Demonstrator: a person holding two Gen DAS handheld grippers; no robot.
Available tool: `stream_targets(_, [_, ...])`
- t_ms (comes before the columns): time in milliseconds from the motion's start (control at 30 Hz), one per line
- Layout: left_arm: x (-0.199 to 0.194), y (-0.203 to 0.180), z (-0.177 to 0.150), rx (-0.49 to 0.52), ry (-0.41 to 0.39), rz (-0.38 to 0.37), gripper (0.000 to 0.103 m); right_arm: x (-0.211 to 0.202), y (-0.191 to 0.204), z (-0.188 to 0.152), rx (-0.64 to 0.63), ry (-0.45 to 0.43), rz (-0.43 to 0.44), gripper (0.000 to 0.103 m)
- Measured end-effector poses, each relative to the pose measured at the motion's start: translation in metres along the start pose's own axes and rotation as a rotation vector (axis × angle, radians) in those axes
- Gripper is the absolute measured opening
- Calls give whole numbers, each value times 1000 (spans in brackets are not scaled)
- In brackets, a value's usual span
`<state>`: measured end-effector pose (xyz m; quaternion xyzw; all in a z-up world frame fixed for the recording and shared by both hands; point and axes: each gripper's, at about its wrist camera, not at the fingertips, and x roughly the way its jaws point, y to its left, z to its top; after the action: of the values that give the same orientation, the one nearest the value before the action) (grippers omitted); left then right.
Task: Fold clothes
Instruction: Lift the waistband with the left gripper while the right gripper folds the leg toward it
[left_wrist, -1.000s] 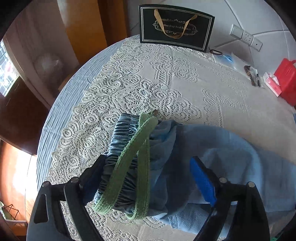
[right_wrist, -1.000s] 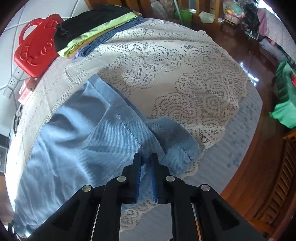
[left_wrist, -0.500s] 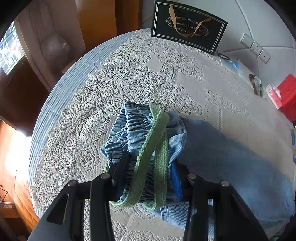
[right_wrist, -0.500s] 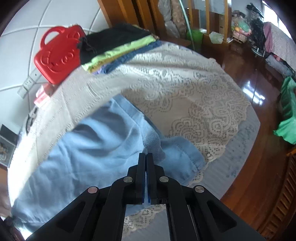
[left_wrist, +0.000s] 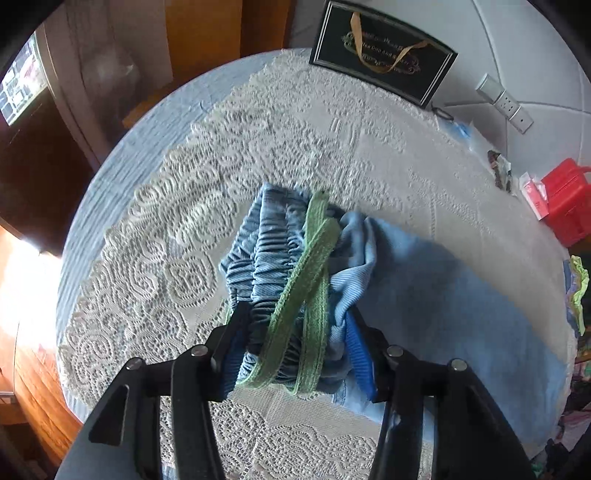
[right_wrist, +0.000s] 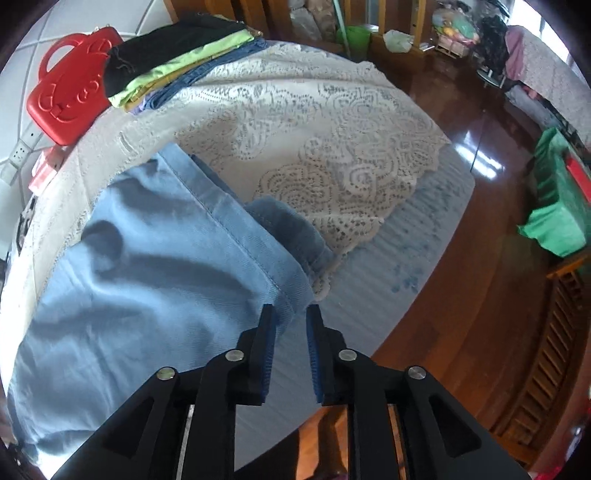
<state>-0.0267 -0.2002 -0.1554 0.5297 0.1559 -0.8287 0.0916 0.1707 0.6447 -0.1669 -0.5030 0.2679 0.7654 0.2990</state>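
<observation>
Clamping the blue trousers' gathered waistband, the left claw squeezes its green drawstring. Right claw stands apart around the hem.

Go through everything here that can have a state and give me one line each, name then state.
left gripper: shut on the bunched waistband
right gripper: open, with the hem at its fingertips
blue trousers: spread flat on the table, not yet folded
green drawstring: loose, draped over the waistband
stack of clothes: folded, piled by the red bag
black gift bag: upright against the wall
</observation>
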Motion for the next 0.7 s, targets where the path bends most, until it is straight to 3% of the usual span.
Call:
stream_targets(33, [-13,-4,4,14,-36,-10,56,-7,0,3,1,-23,1,23])
stream_targets(100, [-37,-14,12,40,-101,-34,78,-20,1,10,0,-59,12,25])
stream_targets(167, [-41,-25,18,69,-123,-41,86,-25,5,16,-12,-71,32,25])
stream_targets(267, [-30,-40,27,103,-108,-20,87,-23,17,20,-29,-57,56,25])
stream_targets(433, [29,-39,32,76,14,12,87,-6,30,38,-39,-37,85,26])
stream_targets(500, [49,-36,31,53,52,16,82,1,40,49,-59,-35,95,26])
stream_targets(600, [67,-36,24,85,67,96,81,12,54,66,-88,-33,111,27])
stream_targets(667, [73,-36,21,115,66,143,82,23,66,80,-115,-29,116,38])
stream_targets(700, [75,-36,20,130,65,166,83,29,73,87,-130,-25,117,50])
